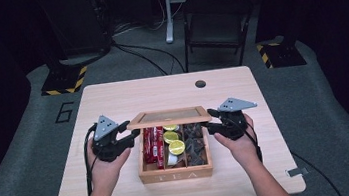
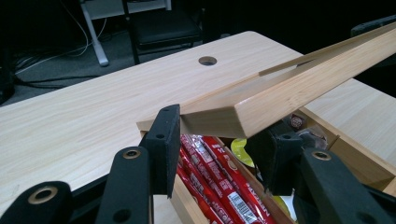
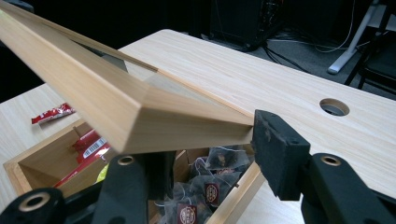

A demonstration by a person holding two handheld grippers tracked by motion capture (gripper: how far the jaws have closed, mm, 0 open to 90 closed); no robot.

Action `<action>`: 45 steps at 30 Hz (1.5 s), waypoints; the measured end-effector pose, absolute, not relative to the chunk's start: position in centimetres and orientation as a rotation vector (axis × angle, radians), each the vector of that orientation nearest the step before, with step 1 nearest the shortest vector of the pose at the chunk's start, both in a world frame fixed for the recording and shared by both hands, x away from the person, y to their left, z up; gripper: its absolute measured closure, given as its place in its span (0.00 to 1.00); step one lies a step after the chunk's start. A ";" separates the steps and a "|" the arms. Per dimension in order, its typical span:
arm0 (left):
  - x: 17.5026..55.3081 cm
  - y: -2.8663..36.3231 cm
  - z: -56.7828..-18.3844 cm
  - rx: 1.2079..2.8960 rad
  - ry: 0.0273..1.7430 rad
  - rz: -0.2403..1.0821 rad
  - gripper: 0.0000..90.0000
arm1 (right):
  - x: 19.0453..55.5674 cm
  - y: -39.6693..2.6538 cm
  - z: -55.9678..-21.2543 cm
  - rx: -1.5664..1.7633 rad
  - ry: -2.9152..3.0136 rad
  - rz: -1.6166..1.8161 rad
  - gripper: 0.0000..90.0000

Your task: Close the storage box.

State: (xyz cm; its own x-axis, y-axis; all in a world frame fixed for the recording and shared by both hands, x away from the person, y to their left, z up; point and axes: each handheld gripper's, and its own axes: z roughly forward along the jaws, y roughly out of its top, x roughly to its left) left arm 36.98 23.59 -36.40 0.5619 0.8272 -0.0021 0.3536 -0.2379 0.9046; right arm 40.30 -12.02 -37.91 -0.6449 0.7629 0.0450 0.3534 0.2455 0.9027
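Black two-jaw tongs [image 1: 130, 133], grey three-cornered top plates, trailing black cables

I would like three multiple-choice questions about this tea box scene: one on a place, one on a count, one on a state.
1. Where do the yellow-green lime slices lie in the wooden tea box?
A. left compartment
B. middle compartment
C. right compartment

2. How many compartments does the box have?
A. two
B. three
C. four

3. How is the wooden-framed glass lid?
A. flat shut
B. raised, gripped at both front corners
C. lying on the table

Answers:
1 B, between the red packets and the dark tea bags.
2 B, two dividers show.
3 B, the left gripper and the right gripper clamp the lid's corners.
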 end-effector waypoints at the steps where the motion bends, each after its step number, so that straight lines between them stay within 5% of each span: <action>1: 37.0 23.6 -36.4 1.825 0.968 0.608 0.61 | 40.2 -12.1 -37.8 1.007 2.124 1.373 0.56; 18: 37.3 23.6 -36.1 1.854 0.977 0.588 0.59 | 38.3 -12.5 -36.0 0.958 2.144 1.390 0.56; 45: 35.0 24.3 -38.7 1.879 0.903 0.556 0.55 | 35.9 -12.6 -38.2 0.926 2.180 1.347 0.56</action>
State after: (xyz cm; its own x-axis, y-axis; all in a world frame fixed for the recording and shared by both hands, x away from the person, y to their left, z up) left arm 35.02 24.28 -38.71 0.6248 0.7808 0.0000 0.3516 -0.2813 0.8929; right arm 35.91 -12.58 -38.23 -0.6936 0.7203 -0.0021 0.3204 0.3111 0.8947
